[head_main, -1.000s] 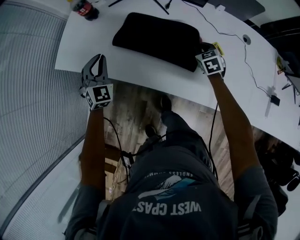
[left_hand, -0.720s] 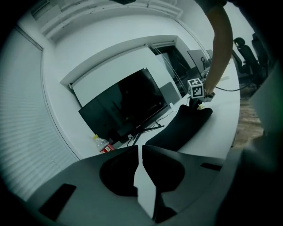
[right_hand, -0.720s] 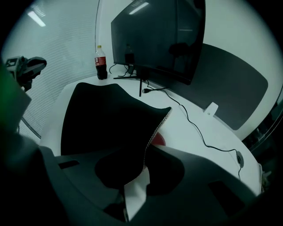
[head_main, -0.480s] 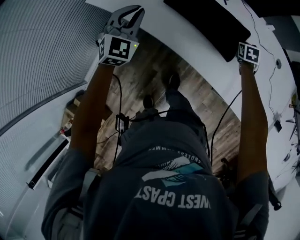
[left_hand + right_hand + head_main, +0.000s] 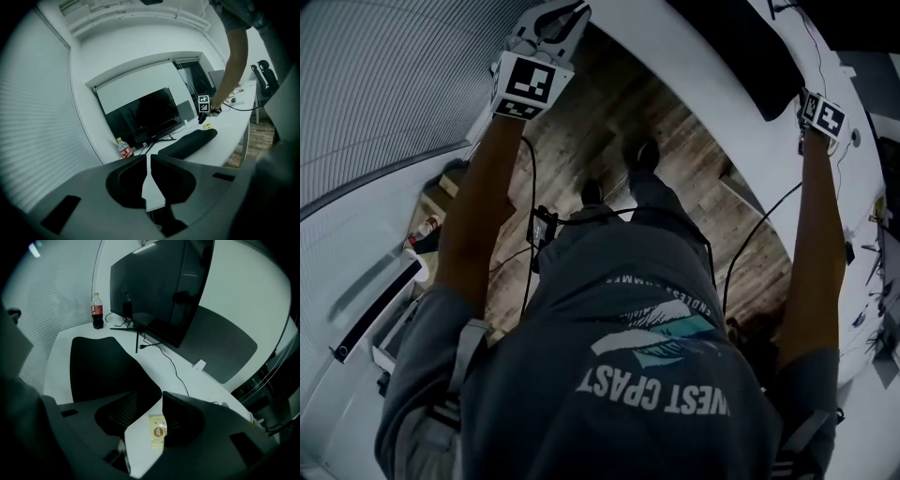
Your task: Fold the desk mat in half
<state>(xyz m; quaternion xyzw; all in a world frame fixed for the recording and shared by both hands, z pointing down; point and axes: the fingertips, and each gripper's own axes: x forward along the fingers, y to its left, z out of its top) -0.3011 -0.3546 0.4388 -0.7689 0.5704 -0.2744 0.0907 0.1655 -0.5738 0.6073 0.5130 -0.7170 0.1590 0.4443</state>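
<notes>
A black, soft-looking rectangular desk mat (image 5: 101, 369) lies on a white table (image 5: 187, 376). A large dark flat monitor (image 5: 159, 287) stands behind the mat, and a red-labelled cola bottle (image 5: 97, 310) stands beyond the mat's far end. In the left gripper view the mat looks thick with a rounded edge, so it may already be doubled over, though this cannot be confirmed.

The right claw (image 5: 149, 397) is spread and grips nothing. It hovers just off the near end of the mat. Bare table and a small yellowish sachet (image 5: 158, 430) show through the gap, and the mat's edge sits beside one jaw.

The left claw (image 5: 147, 157) is pressed nearly together with only a slit at the tips, and it is empty. It is raised off the table, well apart from the mat. In the head view, wooden floor shows below that arm.

The mat appears light, limp and flexible rather than stiff. It should bend easily and sag when lifted. A pinch on a corner or on the thin edge of a short end looks most secure. The smooth table may let the whole mat slide if it is dragged rather than lifted. A folded layer could also spring back open unless it is pressed flat.
</notes>
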